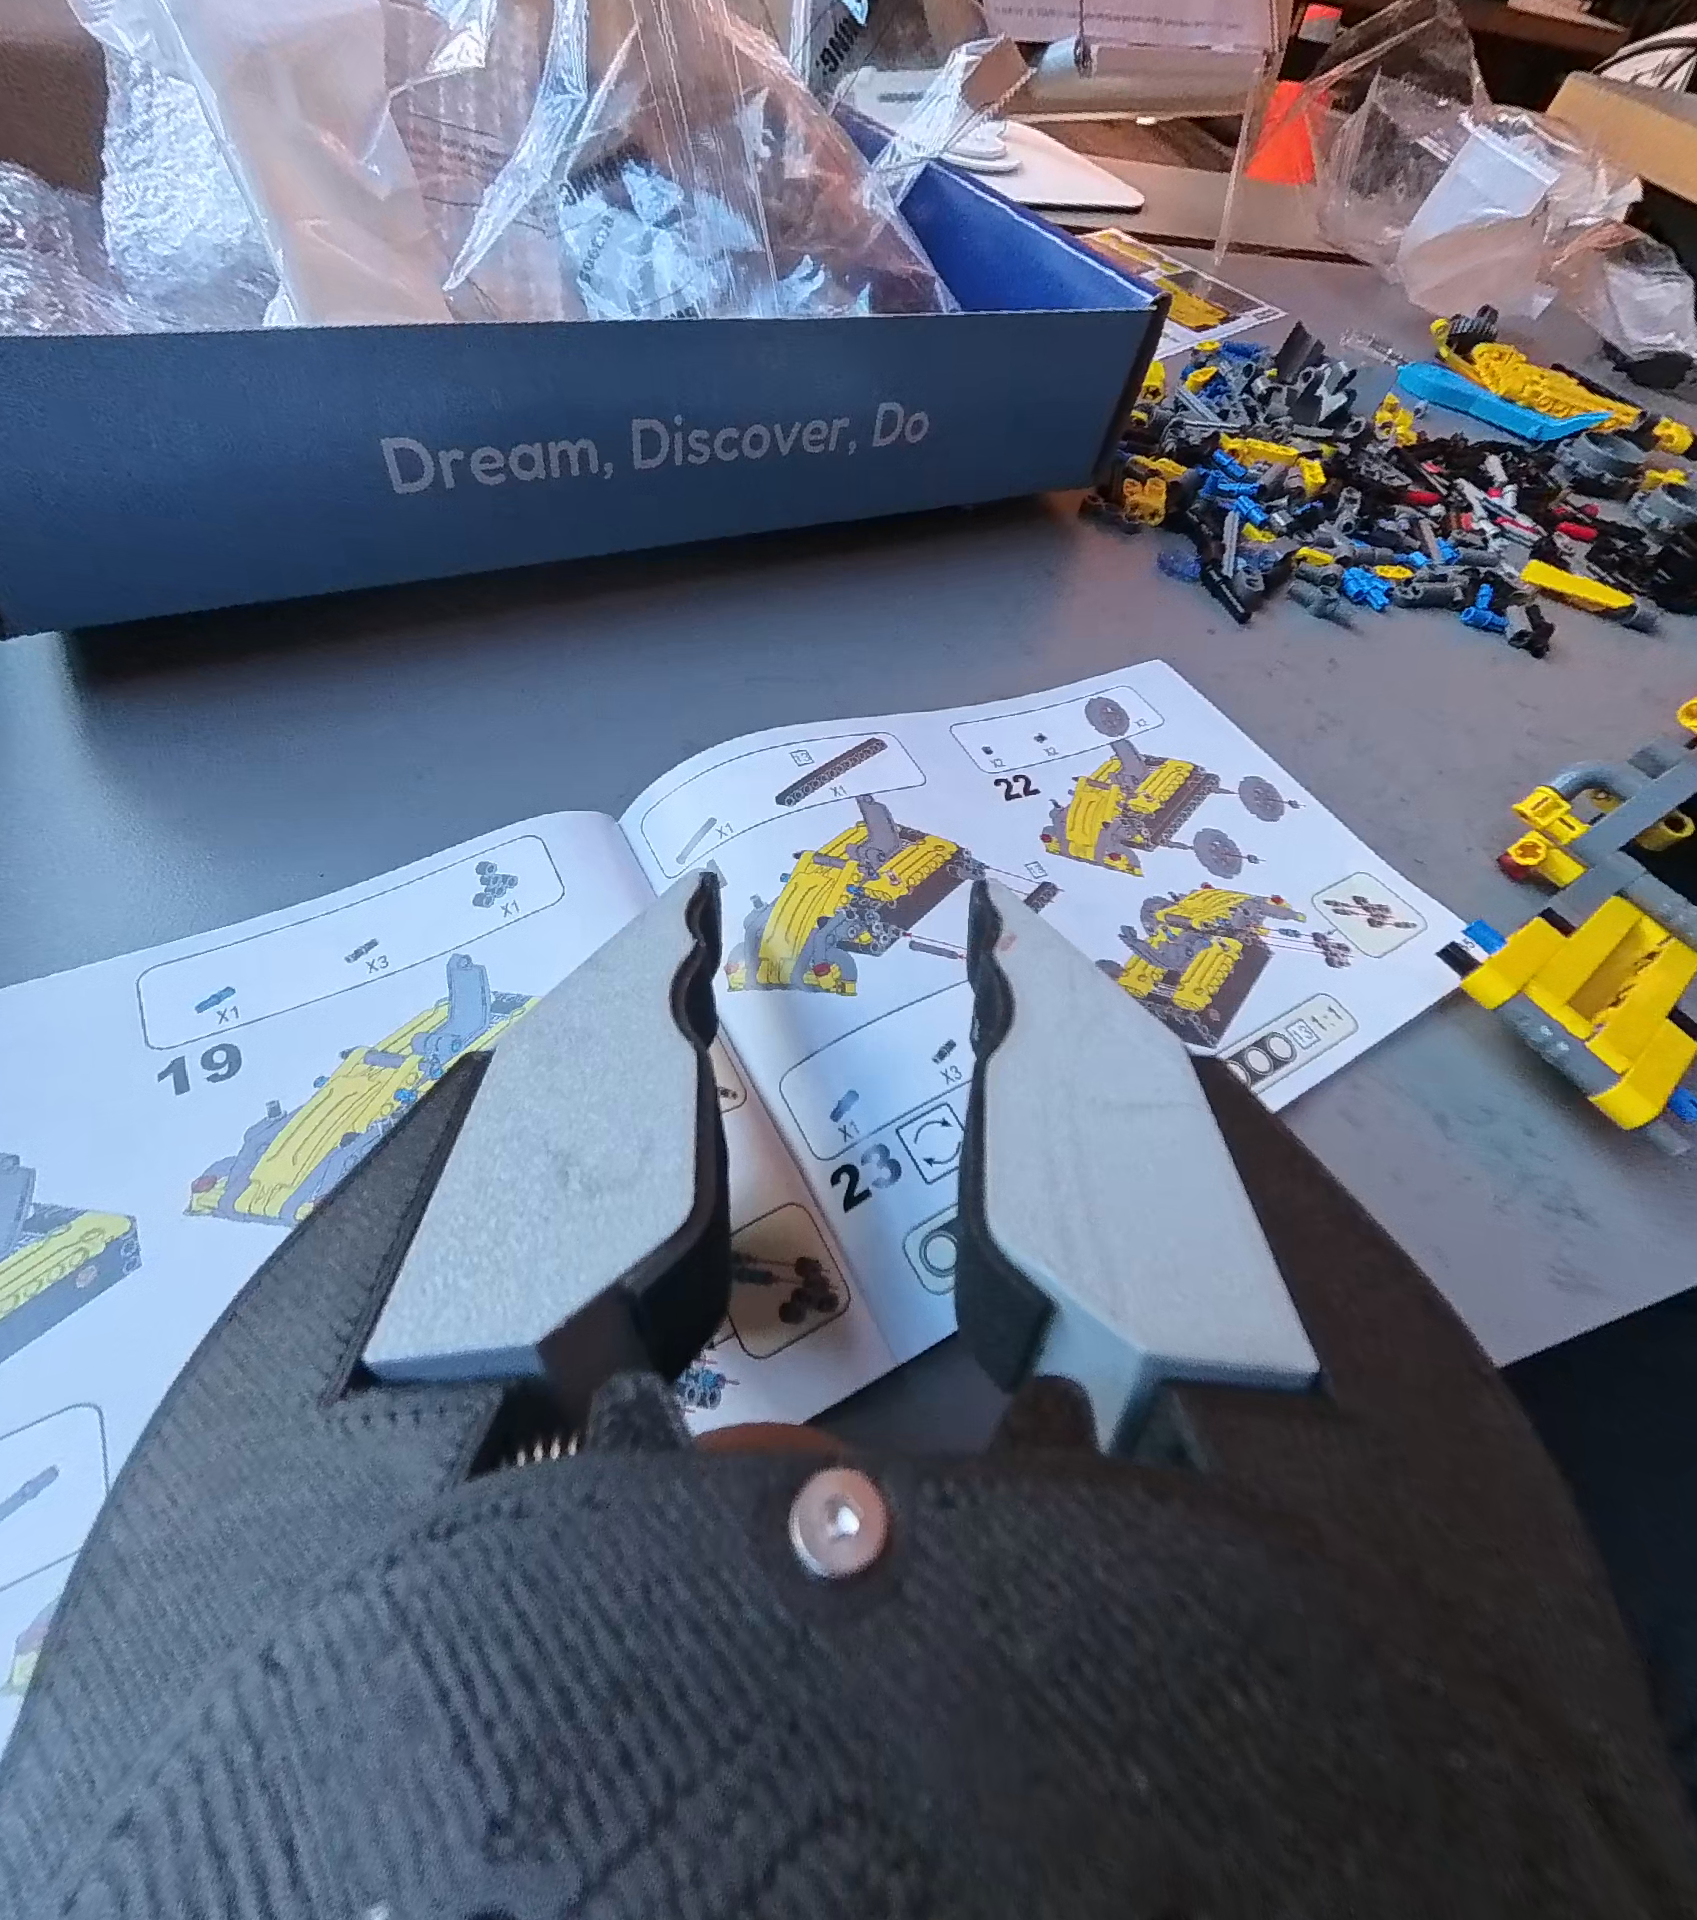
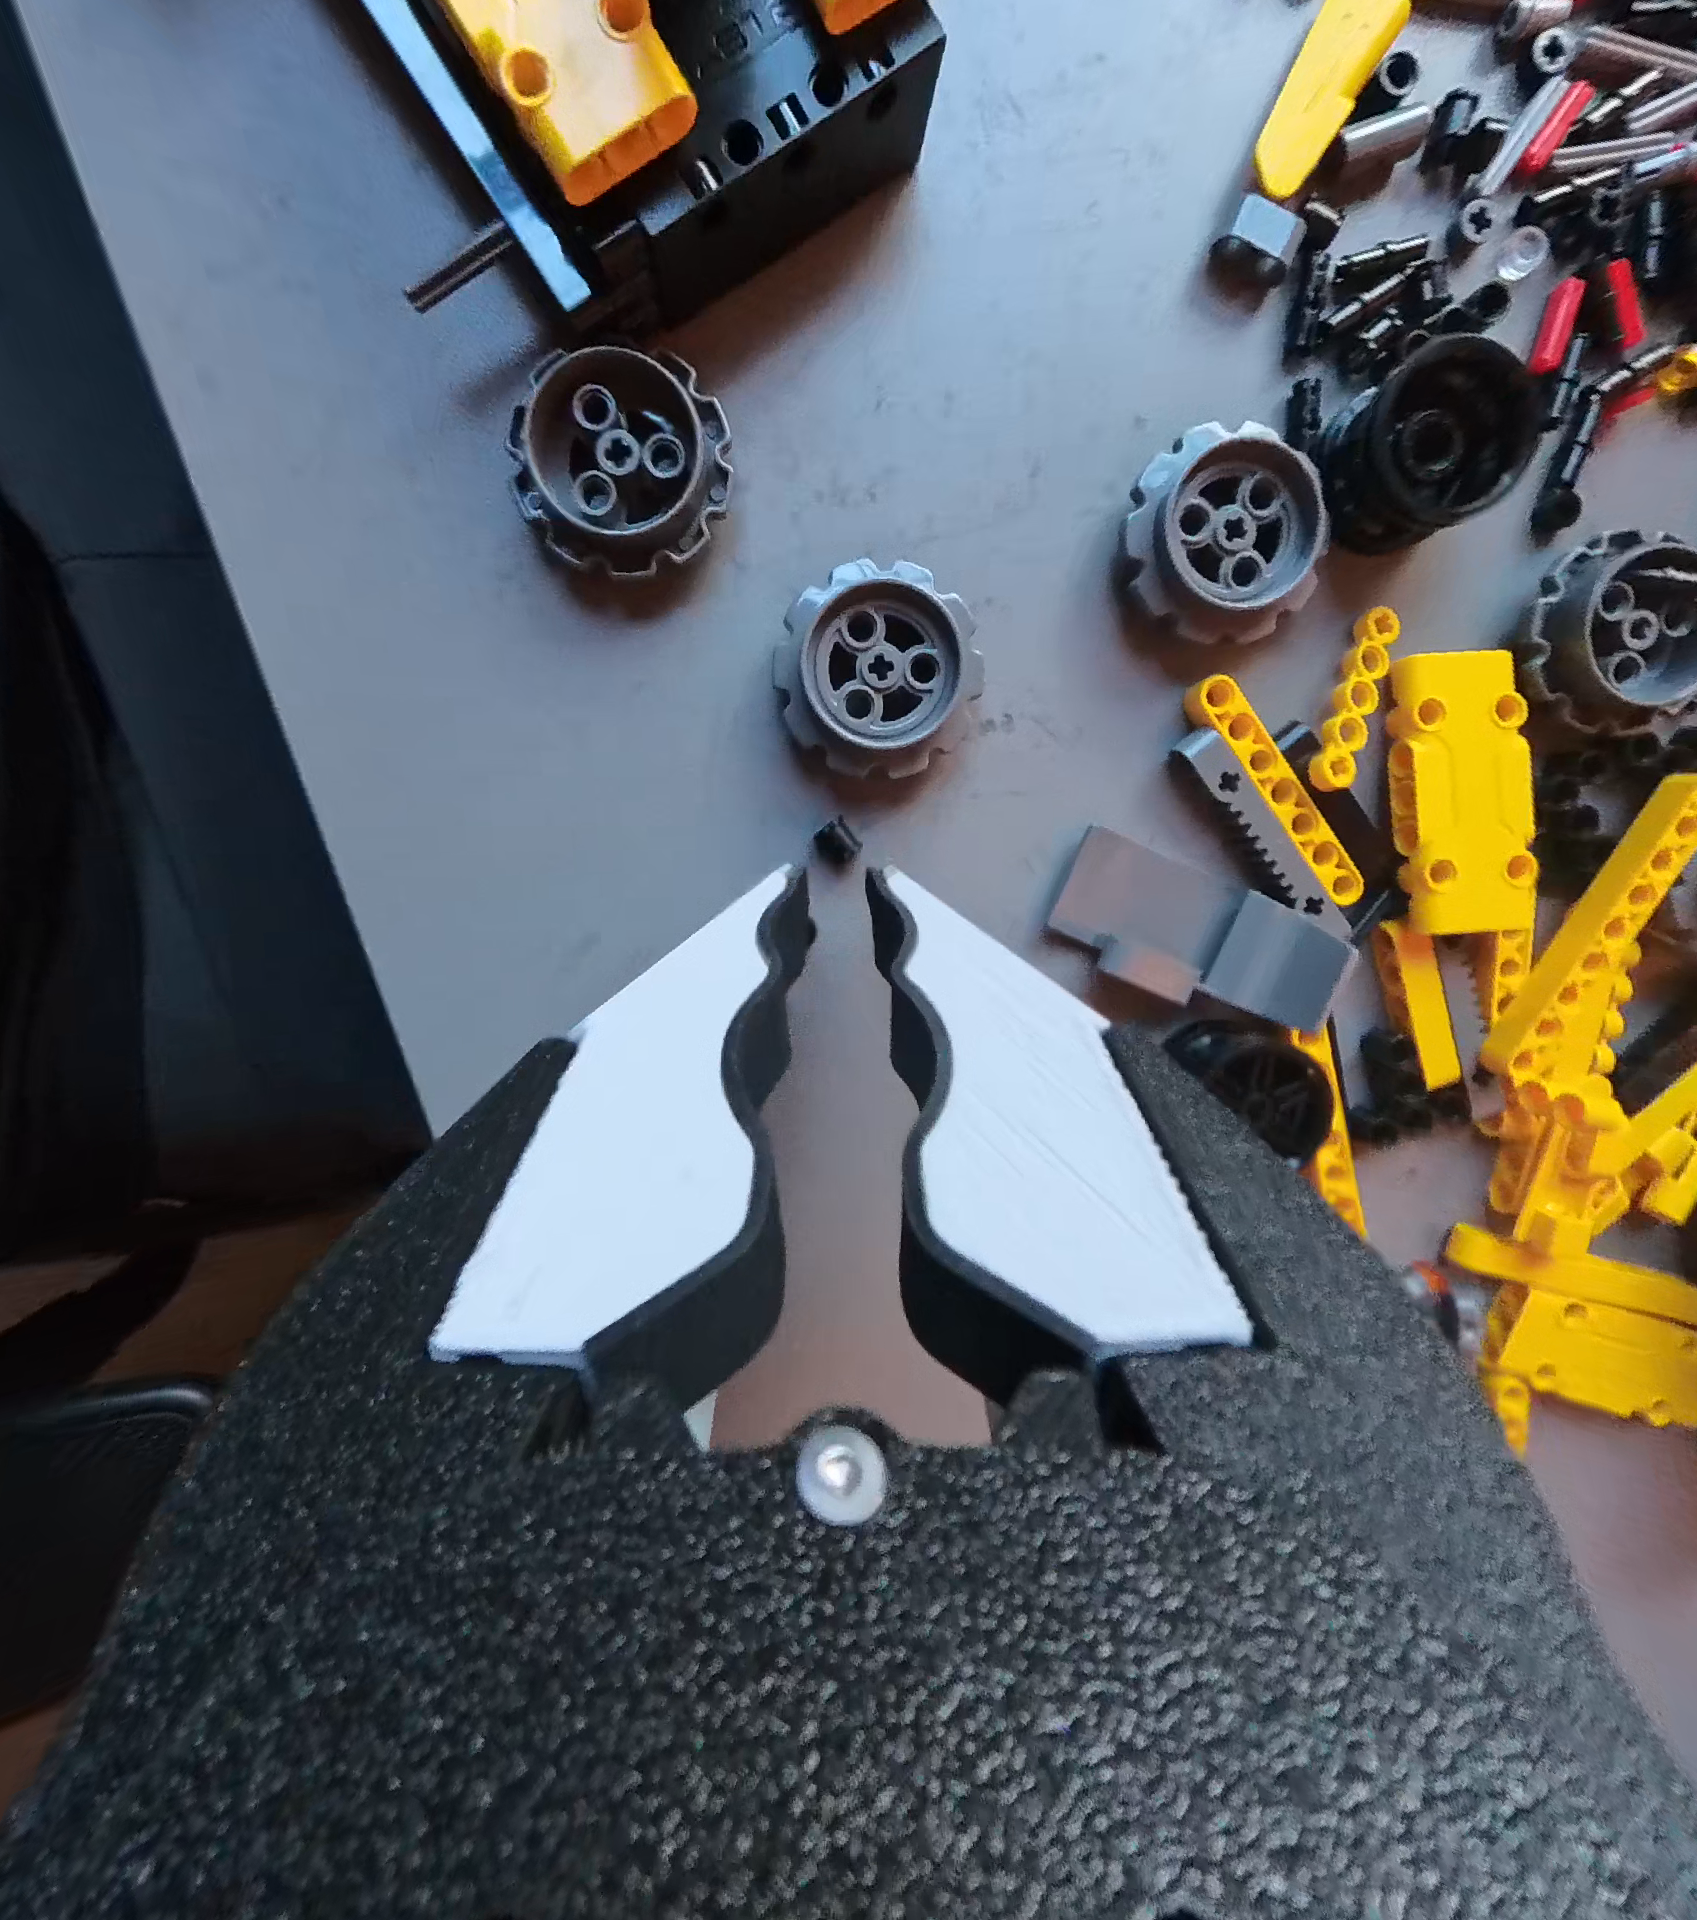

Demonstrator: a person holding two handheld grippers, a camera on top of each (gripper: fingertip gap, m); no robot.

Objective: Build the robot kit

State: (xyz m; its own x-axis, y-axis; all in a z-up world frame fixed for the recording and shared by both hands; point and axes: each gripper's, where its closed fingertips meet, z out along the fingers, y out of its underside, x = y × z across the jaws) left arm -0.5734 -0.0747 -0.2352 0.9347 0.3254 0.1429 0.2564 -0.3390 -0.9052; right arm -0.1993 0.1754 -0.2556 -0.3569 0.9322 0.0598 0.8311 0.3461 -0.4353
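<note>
My left gripper (image 1: pixel 844 904) is open and empty, hovering over an open instruction booklet (image 1: pixel 1083 862) that lies flat on the grey table. My right gripper (image 2: pixel 839 881) is open by a narrow gap and holds nothing. A tiny black piece (image 2: pixel 835 840) lies on the table just ahead of its fingertips. A grey toothed wheel (image 2: pixel 880 668) lies just beyond that piece. Two more grey wheels lie to the far left (image 2: pixel 618 460) and to the right (image 2: pixel 1225 530).
A blue cardboard box (image 1: pixel 511 468) with clear plastic bags stands behind the booklet. A heap of small building pieces (image 1: pixel 1395 499) lies at the right. A part-built yellow and grey model (image 1: pixel 1633 935) sits right of the booklet. Yellow beams (image 2: pixel 1550 987) pile up right of my right gripper. The table edge (image 2: pixel 231 727) runs along the left. Spacing between my two grippers at the tips: around 45 cm. The grey toothed wheel (image 2: pixel 880 668) lies around 4 cm away from my right fingertips.
</note>
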